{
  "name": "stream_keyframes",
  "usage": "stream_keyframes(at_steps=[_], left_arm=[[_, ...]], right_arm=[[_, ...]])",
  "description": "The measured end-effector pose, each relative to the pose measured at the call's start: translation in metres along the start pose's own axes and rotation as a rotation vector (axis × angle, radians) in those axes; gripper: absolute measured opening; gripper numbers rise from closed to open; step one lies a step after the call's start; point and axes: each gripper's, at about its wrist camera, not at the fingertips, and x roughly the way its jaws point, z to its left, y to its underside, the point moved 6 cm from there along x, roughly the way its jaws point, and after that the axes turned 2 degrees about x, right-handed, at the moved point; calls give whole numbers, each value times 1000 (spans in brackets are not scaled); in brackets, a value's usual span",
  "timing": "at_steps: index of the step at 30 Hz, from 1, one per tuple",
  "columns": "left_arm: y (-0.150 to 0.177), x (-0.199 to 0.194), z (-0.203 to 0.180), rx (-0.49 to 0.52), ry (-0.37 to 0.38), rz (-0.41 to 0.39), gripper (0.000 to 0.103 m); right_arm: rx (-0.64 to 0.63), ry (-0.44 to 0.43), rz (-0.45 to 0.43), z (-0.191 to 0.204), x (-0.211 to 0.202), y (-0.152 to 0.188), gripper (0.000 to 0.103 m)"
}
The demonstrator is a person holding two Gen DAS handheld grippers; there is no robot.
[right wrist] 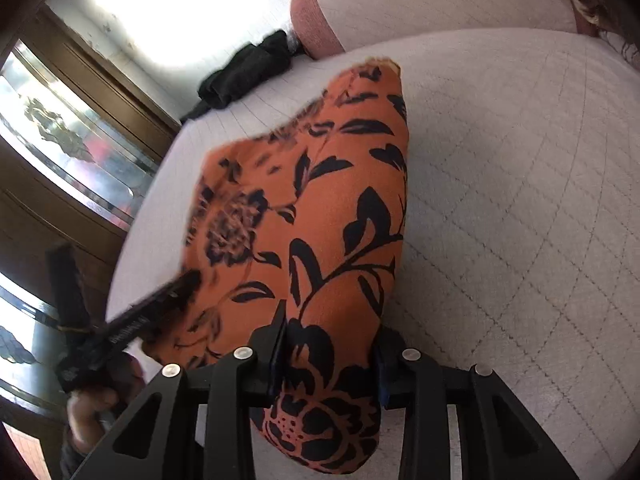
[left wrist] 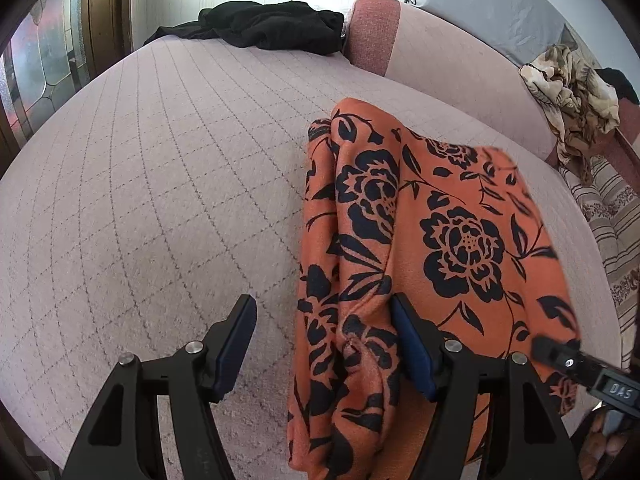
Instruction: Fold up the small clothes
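Observation:
An orange garment with a black flower print [left wrist: 420, 240] lies folded into a long strip on the pale quilted bed [left wrist: 160, 200]. My left gripper [left wrist: 324, 320] is open; its left edge lies between the fingers, and the right finger [left wrist: 412, 344] presses into the cloth. The right gripper's tip shows at the lower right of this view [left wrist: 560, 352]. In the right wrist view the garment [right wrist: 320, 208] bulges between my right gripper's [right wrist: 332, 344] fingers, which stand apart around it. The left gripper [right wrist: 160, 304] shows blurred at the garment's left side.
A black garment [left wrist: 272, 28] lies at the far end of the bed beside a pink bolster [left wrist: 440, 56]. A crumpled beige patterned cloth [left wrist: 572, 96] hangs at the right, above a striped fabric [left wrist: 612, 216]. A wooden wardrobe with glass panels [right wrist: 72, 152] stands to the left.

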Motion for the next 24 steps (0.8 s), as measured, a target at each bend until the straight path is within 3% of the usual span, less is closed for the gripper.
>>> stream_keyframes(at_steps=[1,3,6,10,13,14,15,17,20,21,23,24], left_arm=[[0,0,0,0,-2,-3,70],[0,-2,0,1,-2,-6,70],[0,-2,1,-4,-3,-7,70],[-1,-1,1,-4,0,-8,71],[0,-1,2,-12,8,-6,71],[0,-1,3,-13,8,-7,71],[0,-2,4,-15,9,-6,71],[0,-1,5,-19,17,-5,71],[0,0,4,-18,21,-3,72],[0,0,4,-18,22,-5,72],[0,-3,8,-51,59,-8,71],[-1,-7,12,-84,99,-9,71]], right_arm=[[54,-24,9,-10,5,2,52],[164,-157,-6,-20,-3,-1,61],[203,-217,-80,-28,-23,-13,71],[302,-298,-82,-34,-14,-43,74],[375,-316,10,-35,23,-57,71],[354,-306,27,-29,30,-58,51],[269,-243,13,-18,28,-60,40],[139,-155,-44,3,14,-61,34],[38,-13,-46,9,23,-54,34],[47,-5,-41,5,29,-52,36],[117,-79,-61,2,23,-53,42],[152,-105,-63,-1,20,-53,59]])
